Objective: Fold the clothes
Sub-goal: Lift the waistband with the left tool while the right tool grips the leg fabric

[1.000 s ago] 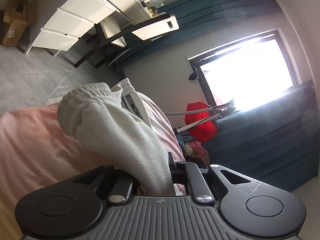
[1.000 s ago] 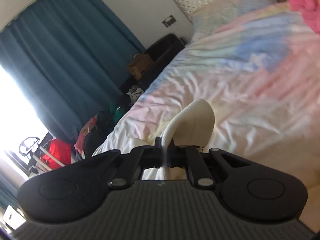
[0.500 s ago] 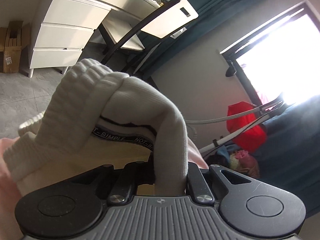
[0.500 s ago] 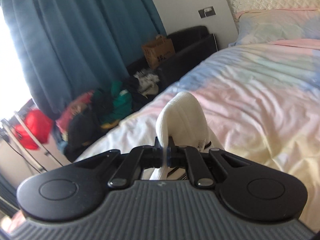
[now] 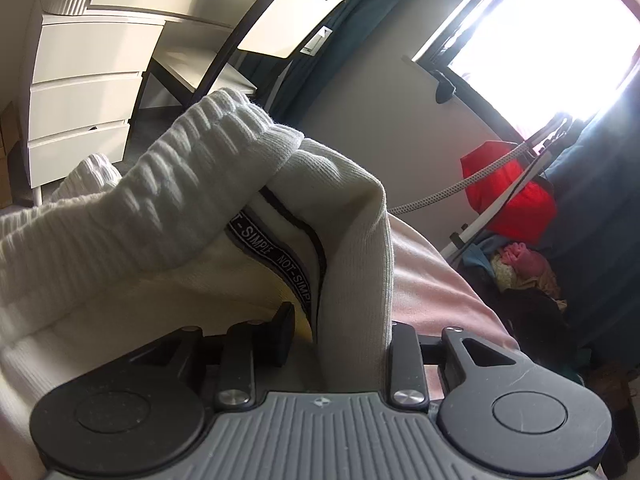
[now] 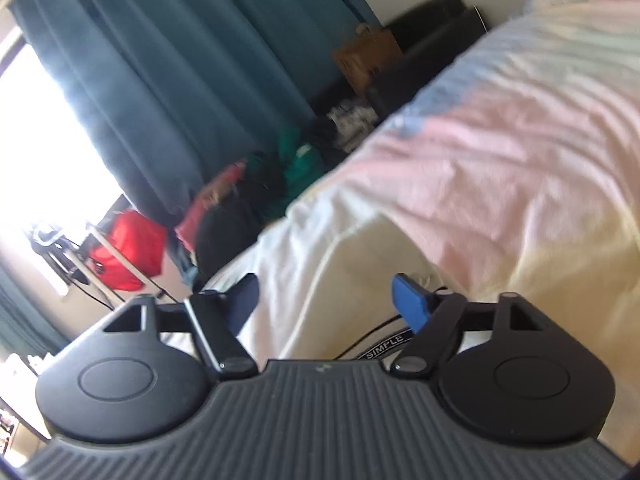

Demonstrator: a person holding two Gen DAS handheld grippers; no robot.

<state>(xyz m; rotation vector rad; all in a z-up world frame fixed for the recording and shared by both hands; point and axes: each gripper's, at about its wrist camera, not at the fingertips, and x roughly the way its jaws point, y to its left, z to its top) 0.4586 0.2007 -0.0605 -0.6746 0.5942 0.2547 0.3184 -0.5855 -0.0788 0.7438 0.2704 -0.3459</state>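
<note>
Cream knit garment (image 5: 168, 208): ribbed cuff or hem, dark woven band lettered "NOT-SIMPLE" along an inner seam; bunched on the bed's pink sheet (image 5: 436, 288), directly before the left wrist camera. Left hand-held gripper (image 5: 344, 336): a thick fold of the garment sits between its fingers, which press in on the cloth from both sides. Background, left wrist view, from left: white drawer unit (image 5: 84, 92), dark-framed chair with pale back panel (image 5: 288, 12), grey wall, bright window (image 5: 548, 32), red bag (image 5: 512, 192), teal curtain.

Right hand-held gripper (image 6: 324, 300): fingers spread wide, blue pads visible, nothing between them but air; it hovers over the same cream garment (image 6: 340, 280), which lies flat on the bed (image 6: 520, 152) at its near corner, the lettered band just showing by the right finger. Background, right wrist view, from left: window glare, red bag, teal curtain (image 6: 192, 72), heap of mixed clothes (image 6: 272, 176), brown paper bag (image 6: 368, 60), pastel bedding.
</note>
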